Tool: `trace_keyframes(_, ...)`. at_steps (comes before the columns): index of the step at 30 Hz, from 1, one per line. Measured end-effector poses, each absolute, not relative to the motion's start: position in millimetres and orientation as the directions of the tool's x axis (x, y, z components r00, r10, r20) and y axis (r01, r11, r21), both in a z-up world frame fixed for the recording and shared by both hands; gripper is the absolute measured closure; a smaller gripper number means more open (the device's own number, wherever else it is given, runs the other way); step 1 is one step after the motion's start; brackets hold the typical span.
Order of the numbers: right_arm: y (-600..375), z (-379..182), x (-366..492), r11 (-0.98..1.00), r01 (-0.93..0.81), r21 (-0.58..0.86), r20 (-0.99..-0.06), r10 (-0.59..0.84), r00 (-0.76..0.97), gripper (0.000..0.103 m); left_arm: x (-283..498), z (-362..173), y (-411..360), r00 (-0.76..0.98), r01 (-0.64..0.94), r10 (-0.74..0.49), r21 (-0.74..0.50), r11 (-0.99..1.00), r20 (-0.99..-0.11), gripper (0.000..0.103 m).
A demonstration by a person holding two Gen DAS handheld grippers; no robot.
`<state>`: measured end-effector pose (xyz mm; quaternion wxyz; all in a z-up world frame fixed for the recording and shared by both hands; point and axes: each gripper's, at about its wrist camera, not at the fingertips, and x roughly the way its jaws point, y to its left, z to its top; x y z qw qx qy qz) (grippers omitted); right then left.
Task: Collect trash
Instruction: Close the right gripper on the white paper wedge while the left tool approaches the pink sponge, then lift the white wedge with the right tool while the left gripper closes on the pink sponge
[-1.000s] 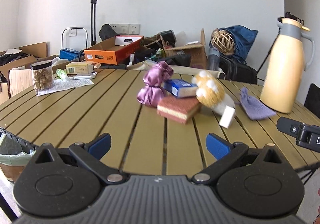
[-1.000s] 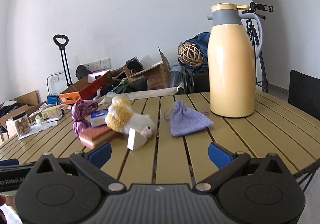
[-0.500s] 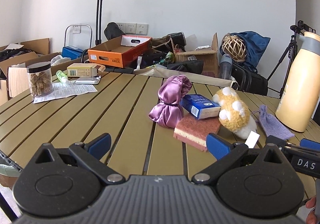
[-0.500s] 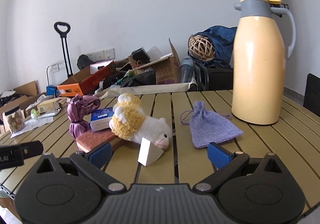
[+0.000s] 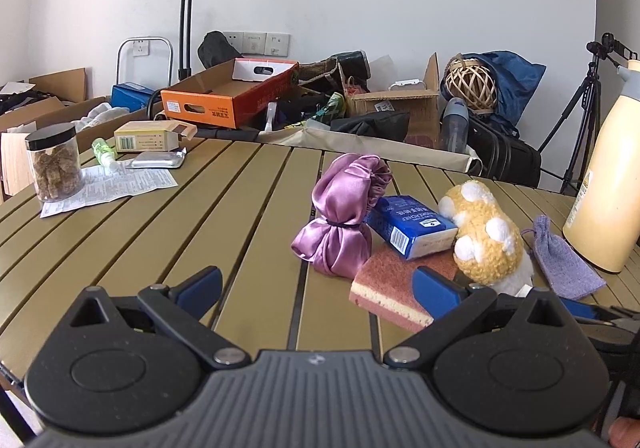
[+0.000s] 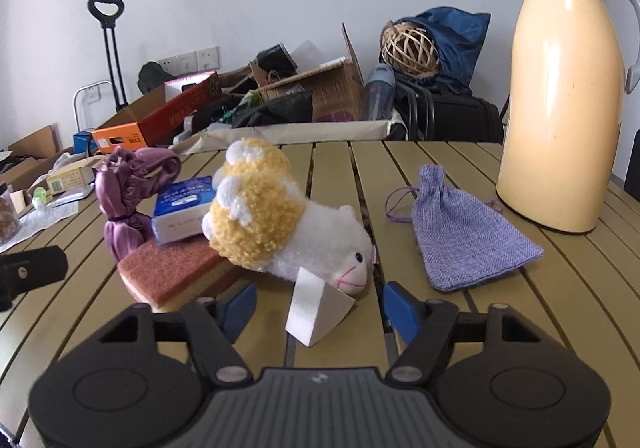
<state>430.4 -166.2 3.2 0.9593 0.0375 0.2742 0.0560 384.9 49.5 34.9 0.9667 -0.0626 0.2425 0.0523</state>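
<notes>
On the slatted table lies a cluster: a purple satin pouch, a blue tissue pack, a red-and-yellow sponge, a yellow-and-white plush sheep and a folded white paper scrap. My right gripper is open, its jaws on either side of the paper scrap, just in front of the sheep. My left gripper is open and empty, low over the table in front of the pouch and sponge. A printed leaflet lies at the far left.
A lilac drawstring bag and a tall cream thermos stand to the right. A jar of snacks, a small box and a foil packet sit at the far left. Cardboard boxes and bags crowd the floor beyond the table.
Both grippers have moved forward toward the cluster. My right gripper now straddles the paper scrap and its jaws have narrowed. The left view has swung left, pushing the thermos to the edge.
</notes>
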Motion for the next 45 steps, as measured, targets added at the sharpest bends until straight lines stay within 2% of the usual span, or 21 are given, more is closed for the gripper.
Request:
trace_keyframes(8,-164,-4,444,0.987,-0.071,0.142,-0.564,0.14,0.814,0.075,397,26,46,0.863,-0.131,0.063,-0.102,0.986,-0.501,0.0)
trace_keyframes(12,-166,-2,444,0.985,-0.08,0.152,-0.556,0.152,0.817,0.081,400,25,44,0.861,-0.129,0.061,-0.102,0.986,-0.505,0.0)
trace_keyframes(25,-207,12,422,0.98,-0.047,0.195,-0.465,0.135,0.875,0.084,420,17,28,0.85,-0.084,0.015,-0.107,0.991,-0.526,0.0)
trace_keyframes(45,-260,7,414,0.976,0.065,0.206,-0.438,0.033,0.898,0.084,461,-2,-1,0.808,-0.056,-0.008,-0.09,0.994,-0.589,0.0)
